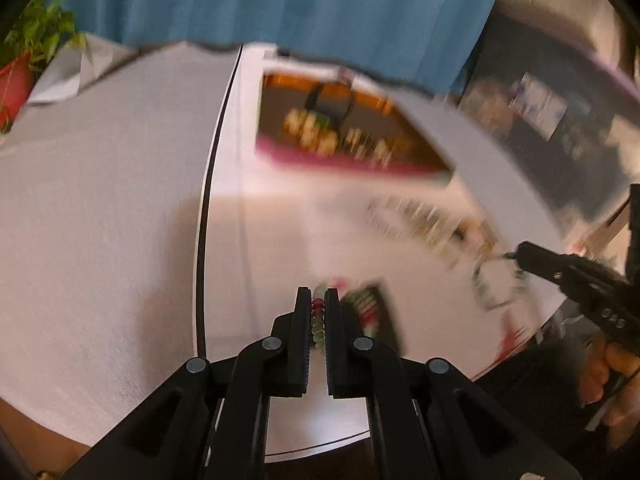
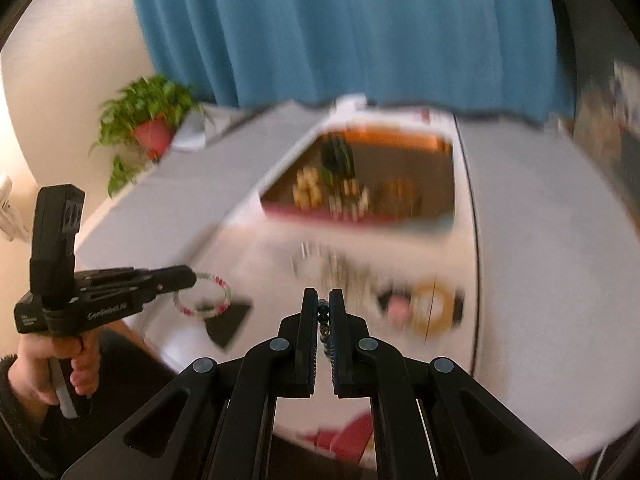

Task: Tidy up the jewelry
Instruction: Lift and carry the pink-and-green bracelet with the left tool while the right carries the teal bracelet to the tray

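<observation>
Left tool [image 1: 318, 300] pinches a pink-green bead bracelet [image 2: 203, 294]; right tool [image 2: 323, 300] pinches dark beads [image 2: 323, 314].

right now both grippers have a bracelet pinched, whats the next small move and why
Probably carry the left gripper, shut on the pink and green bead bracelet, forward to the open jewelry box. The box already holds pieces, and the right gripper grips a dark bead bracelet, so take one at a time.
</observation>
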The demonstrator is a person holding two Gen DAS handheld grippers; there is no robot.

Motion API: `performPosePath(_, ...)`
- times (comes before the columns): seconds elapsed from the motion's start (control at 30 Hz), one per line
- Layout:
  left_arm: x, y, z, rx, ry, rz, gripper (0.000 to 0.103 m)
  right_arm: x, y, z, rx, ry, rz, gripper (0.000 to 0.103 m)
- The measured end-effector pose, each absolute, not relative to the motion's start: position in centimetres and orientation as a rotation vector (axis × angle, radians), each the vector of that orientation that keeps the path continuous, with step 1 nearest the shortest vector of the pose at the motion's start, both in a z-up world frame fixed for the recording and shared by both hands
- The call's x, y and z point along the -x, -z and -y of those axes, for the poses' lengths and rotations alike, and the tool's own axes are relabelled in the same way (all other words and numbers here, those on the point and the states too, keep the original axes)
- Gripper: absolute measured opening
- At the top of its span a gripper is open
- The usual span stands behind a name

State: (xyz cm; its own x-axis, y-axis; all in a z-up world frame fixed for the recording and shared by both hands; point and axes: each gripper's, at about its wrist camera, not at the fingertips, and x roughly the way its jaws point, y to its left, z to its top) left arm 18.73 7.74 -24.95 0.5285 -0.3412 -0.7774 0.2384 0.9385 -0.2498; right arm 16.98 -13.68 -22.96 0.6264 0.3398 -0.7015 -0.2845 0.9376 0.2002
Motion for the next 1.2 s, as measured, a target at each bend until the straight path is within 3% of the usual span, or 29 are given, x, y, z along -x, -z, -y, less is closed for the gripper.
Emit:
performPosePath(0.27, -18.6, 25.1, -7.0, 0.033, 0.342, -0.912, 0.011, -16.8, 28.1, 14.7, -0.066, -0.322, -0.928, 0.01)
performPosePath(0.6, -18.5, 25.4, -5.9, -0.084, 0.304, -0.861, 0.013, -16.4, 28.3, 12.8, 0.147, -0.325, -0.845, 0.017)
performPosePath(0.73, -19.2, 25.3, -6.1, -0.081, 0.32, -0.893, 0.011, -16.7, 28.3, 12.7, 0.182, -0.338, -0.844, 0.015)
performPosePath(0.83, -19.4, 25.2, -5.9, -0.093, 0.332, -0.906, 0.004, -17.4, 28.1, 12.7, 0.192, -0.347, -0.872, 0.006)
performPosePath(1.07, -20.0, 24.5, -7.5, 0.196, 0.413, -1.001, 0.004, -17.5, 27.0, 14.4, 0.024, -0.369, -0.87, 0.006)
performPosePath(1.2, -19.4, 22.2, -6.8, 0.198, 0.409, -0.968, 0.004, -17.0, 24.5, 14.9, -0.009, -0.352, -0.827, 0.006)
